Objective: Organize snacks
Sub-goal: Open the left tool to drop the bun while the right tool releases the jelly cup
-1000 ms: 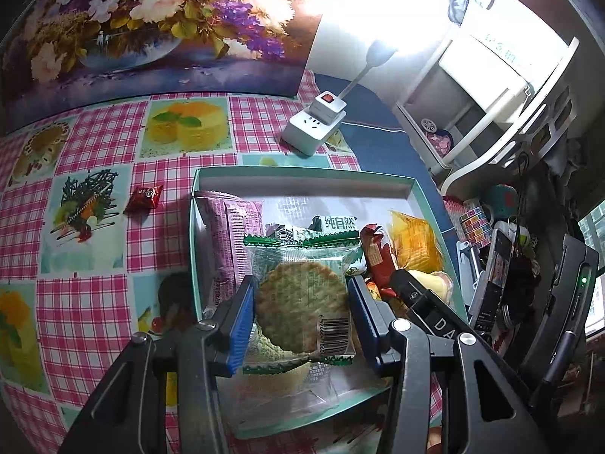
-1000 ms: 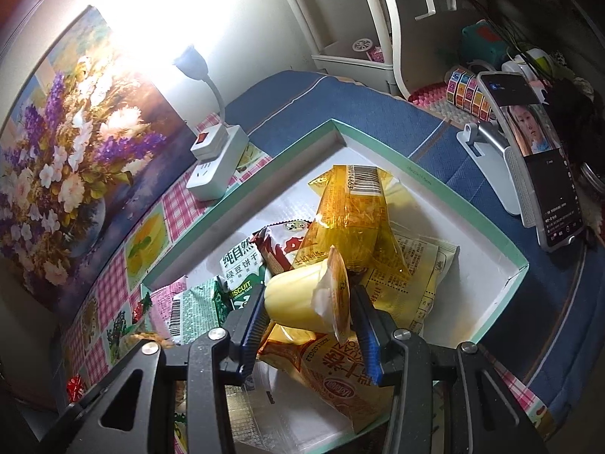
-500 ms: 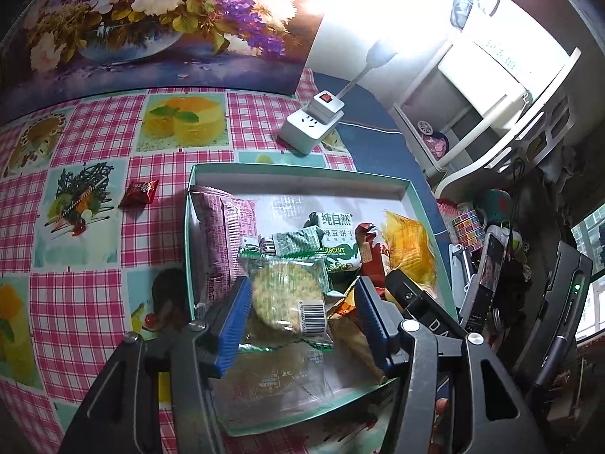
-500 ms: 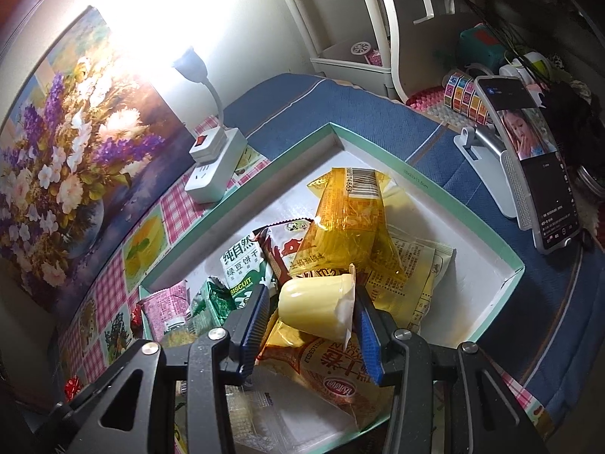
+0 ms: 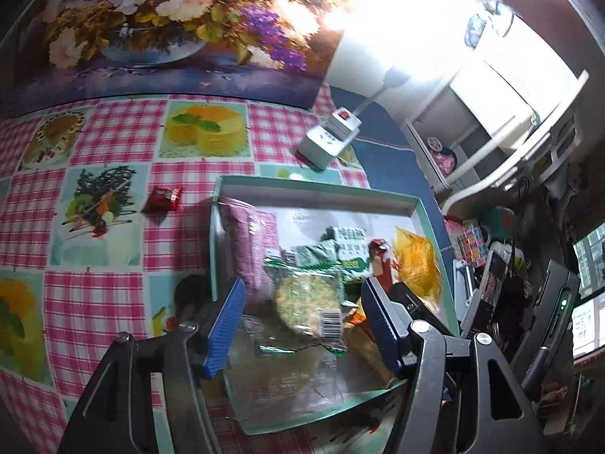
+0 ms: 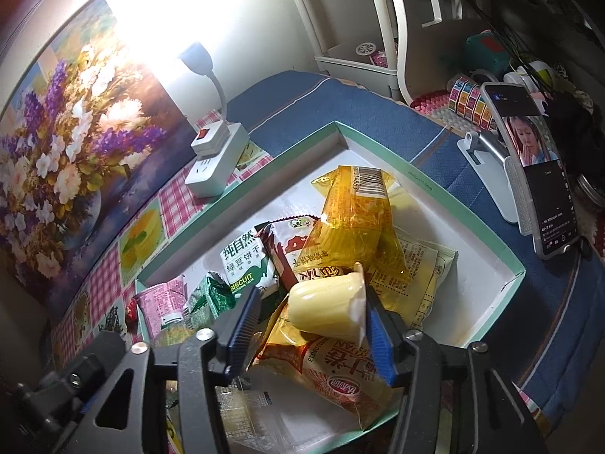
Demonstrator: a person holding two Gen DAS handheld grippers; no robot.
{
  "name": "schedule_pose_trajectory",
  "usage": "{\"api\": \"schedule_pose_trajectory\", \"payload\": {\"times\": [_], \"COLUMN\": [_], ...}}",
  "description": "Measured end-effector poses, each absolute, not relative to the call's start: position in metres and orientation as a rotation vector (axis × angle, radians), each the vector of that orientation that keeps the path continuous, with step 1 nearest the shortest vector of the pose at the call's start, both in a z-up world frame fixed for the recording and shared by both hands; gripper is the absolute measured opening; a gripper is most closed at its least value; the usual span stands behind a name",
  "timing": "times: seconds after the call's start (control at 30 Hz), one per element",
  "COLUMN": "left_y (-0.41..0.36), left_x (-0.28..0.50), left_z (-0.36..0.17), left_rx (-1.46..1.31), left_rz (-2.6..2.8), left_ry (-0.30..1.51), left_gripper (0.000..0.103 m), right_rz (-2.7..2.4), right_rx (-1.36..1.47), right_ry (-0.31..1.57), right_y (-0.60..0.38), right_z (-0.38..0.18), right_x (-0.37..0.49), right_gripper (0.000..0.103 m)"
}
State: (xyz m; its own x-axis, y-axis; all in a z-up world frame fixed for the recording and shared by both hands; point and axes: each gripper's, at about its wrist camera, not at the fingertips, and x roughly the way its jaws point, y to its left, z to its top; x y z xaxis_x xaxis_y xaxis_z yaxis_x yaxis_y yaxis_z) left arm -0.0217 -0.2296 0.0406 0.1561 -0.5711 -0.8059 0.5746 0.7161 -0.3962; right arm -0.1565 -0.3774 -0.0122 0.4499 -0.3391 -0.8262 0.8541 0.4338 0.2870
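Note:
A teal-rimmed white box (image 5: 317,185) (image 6: 423,185) on the table holds several snack packs. My left gripper (image 5: 302,321) is open above the box; a round green-wrapped biscuit pack (image 5: 306,302) lies loose in the box between its fingers. My right gripper (image 6: 310,325) is open; a pale yellow jelly cup (image 6: 329,306) lies on its side on an orange pack (image 6: 332,374), touching the right finger (image 6: 378,340). A red candy (image 5: 162,198) lies on the checked cloth left of the box.
A white power strip with a lamp (image 5: 329,140) (image 6: 215,155) stands behind the box. A phone on a stand (image 6: 529,174) is right of it. A flower painting (image 5: 170,19) leans on the wall. Cluttered shelves (image 5: 491,113) stand at the right.
My left gripper let go of the biscuit pack, which dropped into the box, and pulled back. My right gripper opened; the jelly cup tipped onto its side on the orange pack.

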Motion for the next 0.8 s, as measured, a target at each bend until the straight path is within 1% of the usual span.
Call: {"api": "schedule_pose_trajectory", "payload": {"times": [0.1, 0.2, 0.3, 0.37, 0.5, 0.53, 0.63, 0.8], "left_y": [-0.220, -0.209, -0.195, -0.185, -0.169, -0.166, -0.156, -0.144], "left_x": [-0.014, -0.004, 0.008, 0.016, 0.027, 0.030, 0.037, 0.045], "left_z": [0.041, 0.038, 0.032, 0.027, 0.019, 0.018, 0.014, 0.009], "left_rx": [-0.014, -0.024, -0.044, -0.053, -0.080, -0.088, -0.114, -0.145], "left_rz": [-0.775, -0.697, -0.635, -0.591, -0.537, -0.527, -0.496, -0.450], "left_ry": [1.149, 1.156, 1.166, 1.173, 1.186, 1.191, 1.201, 1.214], "left_gripper": [0.067, 0.077, 0.077, 0.077, 0.077, 0.077, 0.078, 0.078], "right_rz": [-0.837, -0.834, -0.830, -0.829, -0.827, -0.829, -0.831, -0.821], "right_rx": [0.773, 0.756, 0.741, 0.731, 0.706, 0.697, 0.673, 0.621], "right_ry": [0.777, 0.783, 0.792, 0.800, 0.810, 0.811, 0.809, 0.804], "right_y": [-0.376, -0.374, -0.373, -0.371, -0.369, -0.369, -0.366, -0.359], "right_z": [-0.013, -0.012, -0.012, -0.013, -0.013, -0.013, -0.011, -0.005], "right_x": [-0.153, -0.151, -0.148, -0.146, -0.143, -0.143, -0.140, -0.133], "right_gripper": [0.066, 0.072, 0.079, 0.086, 0.086, 0.088, 0.102, 0.103]}}
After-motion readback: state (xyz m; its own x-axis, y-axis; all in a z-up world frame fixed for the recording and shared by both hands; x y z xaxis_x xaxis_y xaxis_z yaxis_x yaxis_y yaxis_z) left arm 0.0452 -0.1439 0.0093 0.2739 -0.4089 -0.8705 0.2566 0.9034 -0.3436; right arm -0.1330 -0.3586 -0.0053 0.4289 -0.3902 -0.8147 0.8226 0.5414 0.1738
